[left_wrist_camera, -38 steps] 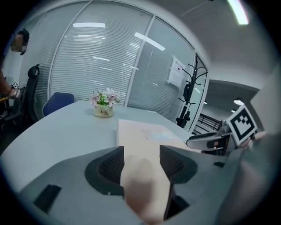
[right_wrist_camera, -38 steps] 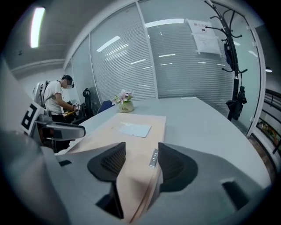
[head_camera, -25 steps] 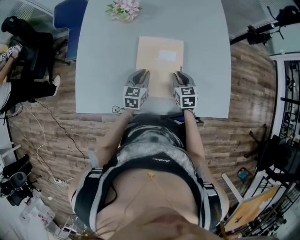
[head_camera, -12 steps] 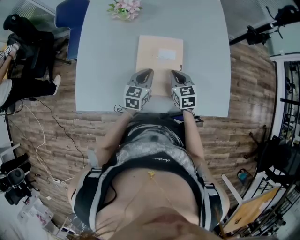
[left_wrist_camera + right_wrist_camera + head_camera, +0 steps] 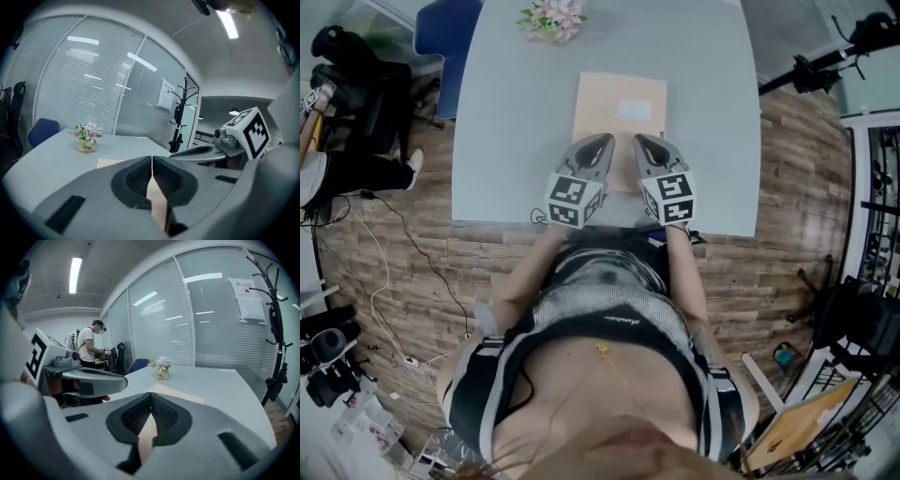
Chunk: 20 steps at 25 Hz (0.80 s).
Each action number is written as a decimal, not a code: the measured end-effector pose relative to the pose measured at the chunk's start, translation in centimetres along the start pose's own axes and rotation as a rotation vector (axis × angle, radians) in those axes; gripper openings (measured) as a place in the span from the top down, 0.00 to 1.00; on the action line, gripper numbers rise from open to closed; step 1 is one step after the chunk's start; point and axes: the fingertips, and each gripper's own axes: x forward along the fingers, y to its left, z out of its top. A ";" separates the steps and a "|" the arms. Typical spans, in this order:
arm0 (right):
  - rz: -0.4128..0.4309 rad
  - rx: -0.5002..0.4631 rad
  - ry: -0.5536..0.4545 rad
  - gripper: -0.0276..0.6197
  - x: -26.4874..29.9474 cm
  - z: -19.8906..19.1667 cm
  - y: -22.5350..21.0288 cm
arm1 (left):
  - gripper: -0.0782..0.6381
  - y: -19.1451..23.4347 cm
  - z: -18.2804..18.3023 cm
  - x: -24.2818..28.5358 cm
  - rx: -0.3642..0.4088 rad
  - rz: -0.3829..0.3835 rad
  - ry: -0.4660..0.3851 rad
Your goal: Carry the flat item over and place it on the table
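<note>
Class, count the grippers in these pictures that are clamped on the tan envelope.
2. The left gripper pinches the near edge of the tan envelope, left of centre; the right gripper, right of centre.

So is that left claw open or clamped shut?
Shut. In the left gripper view, the left gripper has its jaws closed together on the near edge of the flat tan item.

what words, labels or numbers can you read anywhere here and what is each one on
No text reads clearly.
Flower pot: short dark print, too small to read.
Wall notices: print blurred.
White label on the tan envelope: unreadable.
Marker cubes: black-and-white square patterns, no words.
Person's top: small script, too small to read.
</note>
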 end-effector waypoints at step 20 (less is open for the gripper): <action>0.087 0.010 -0.305 0.95 -5.3 12.8 2.2 | 0.87 -3.2 12.1 -2.8 0.046 -0.073 -0.247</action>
